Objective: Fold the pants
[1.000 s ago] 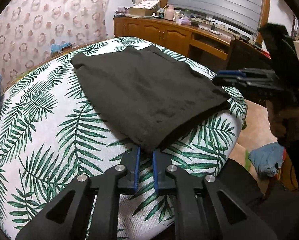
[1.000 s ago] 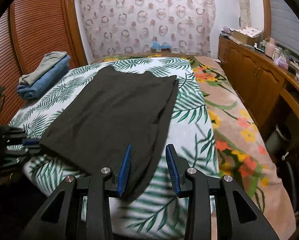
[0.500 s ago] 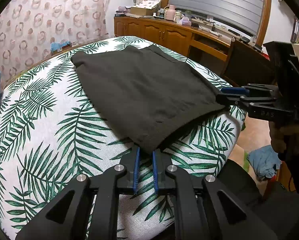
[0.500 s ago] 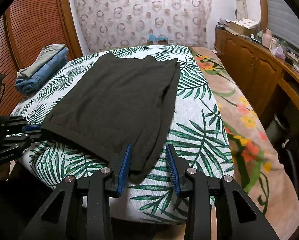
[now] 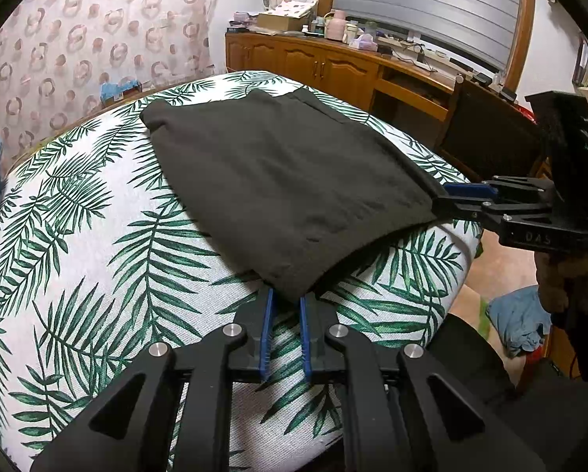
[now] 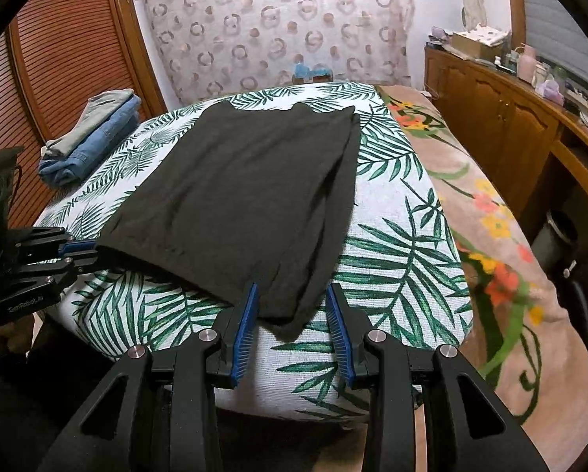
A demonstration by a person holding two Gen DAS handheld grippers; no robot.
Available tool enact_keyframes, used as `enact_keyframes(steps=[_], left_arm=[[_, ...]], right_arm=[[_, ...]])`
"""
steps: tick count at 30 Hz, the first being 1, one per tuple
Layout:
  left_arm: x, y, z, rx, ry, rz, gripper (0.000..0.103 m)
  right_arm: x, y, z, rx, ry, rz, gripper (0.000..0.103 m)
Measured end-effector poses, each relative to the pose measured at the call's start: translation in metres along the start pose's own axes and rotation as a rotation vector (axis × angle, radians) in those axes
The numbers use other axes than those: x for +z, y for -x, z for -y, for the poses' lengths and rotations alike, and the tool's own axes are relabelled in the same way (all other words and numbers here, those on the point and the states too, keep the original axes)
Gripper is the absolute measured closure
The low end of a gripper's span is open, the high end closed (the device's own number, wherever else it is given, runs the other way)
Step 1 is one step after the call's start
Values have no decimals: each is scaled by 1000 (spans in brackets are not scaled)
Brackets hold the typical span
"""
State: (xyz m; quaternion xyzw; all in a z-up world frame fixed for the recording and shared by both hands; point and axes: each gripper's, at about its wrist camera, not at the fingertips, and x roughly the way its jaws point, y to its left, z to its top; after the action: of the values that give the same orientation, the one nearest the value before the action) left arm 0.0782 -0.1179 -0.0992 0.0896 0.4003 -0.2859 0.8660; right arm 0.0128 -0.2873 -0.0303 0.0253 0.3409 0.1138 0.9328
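Left wrist view: black pants (image 5: 286, 181), already doubled into a broad panel, lie flat on a bed (image 5: 97, 244) covered in a palm-leaf print, their near hem at the mattress edge. The left tool (image 5: 284, 301) has its blue pads nearly together, pinched on the near corner of the hem, exactly as it was a second ago. The change is on the right of this view, where the right tool (image 5: 451, 196), held in a person's hand (image 5: 569, 283), has dropped from above the cloth to the level of the hem's other corner and now meets it. A crumpled blue cloth (image 5: 518, 326) lies on the floor beyond. Right wrist view: the pants (image 6: 246, 188) run away from the camera up the bed (image 6: 404, 244), with a stack of folded jeans (image 6: 93, 133) well apart at the far left. The right tool (image 6: 292, 303) has slid in until the hanging corner sits between its pads. The pads stand apart, with a clear gap on the right side, so nothing is gripped there yet. The left tool (image 6: 77, 251) shows at the left edge, clamped on its corner. With one corner held and the other bracketed, the next fold looks about to begin once the right tool closes; a loose bite on that thin draped corner could let it slip as the hem is lifted
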Motion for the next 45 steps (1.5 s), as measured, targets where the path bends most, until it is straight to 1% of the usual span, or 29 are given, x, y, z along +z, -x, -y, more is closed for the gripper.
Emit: enact_keyframes(steps=[2,3,5,7,9,11,16,22,26,30,34,36,37,39,40,43,45], left_arm=[[0,0,0,0,0,0,91],[0,0,0,1,-1,2,91],[0,1,0,1,-2,7,91],[0,4,0,2,-2,17,92],[3,12,1,-1,-1,43,93],[6,21,2,2,-1,70,93],[25,58,2,14,5,172,95],[56,121,2,50,-16,318,96],[76,160,-2,83,-17,397,96],[86,187,-7,119,-28,448,97],[92,207,-17,157,-29,494,97],[97,205,-28,186,-22,502,97],[100,202,-34,189,-10,501,97],[104,196,-49,201,14,504,97],[108,190,-59,223,27,507,97],[122,182,-82,256,58,505,97],[133,177,-97,279,68,509,97]], right_arm=[[-1,0,-1,13,0,0,73],[-1,0,-1,24,-1,-1,78],[0,-1,-3,36,-2,-2,82],[0,-2,-3,58,-13,0,90],[1,-1,-2,73,-22,8,94],[3,3,-3,83,-17,30,94],[19,28,-11,94,15,115,95],[54,73,-28,114,77,242,95],[72,108,-41,128,128,323,95],[91,139,-58,142,178,394,95],[105,155,-72,151,217,436,95],[116,154,-80,150,232,448,95],[122,148,-82,158,237,443,95],[134,133,-86,183,237,424,95],[141,123,-86,191,237,413,95],[163,100,-84,200,240,388,95],[184,85,-86,190,248,386,95]])
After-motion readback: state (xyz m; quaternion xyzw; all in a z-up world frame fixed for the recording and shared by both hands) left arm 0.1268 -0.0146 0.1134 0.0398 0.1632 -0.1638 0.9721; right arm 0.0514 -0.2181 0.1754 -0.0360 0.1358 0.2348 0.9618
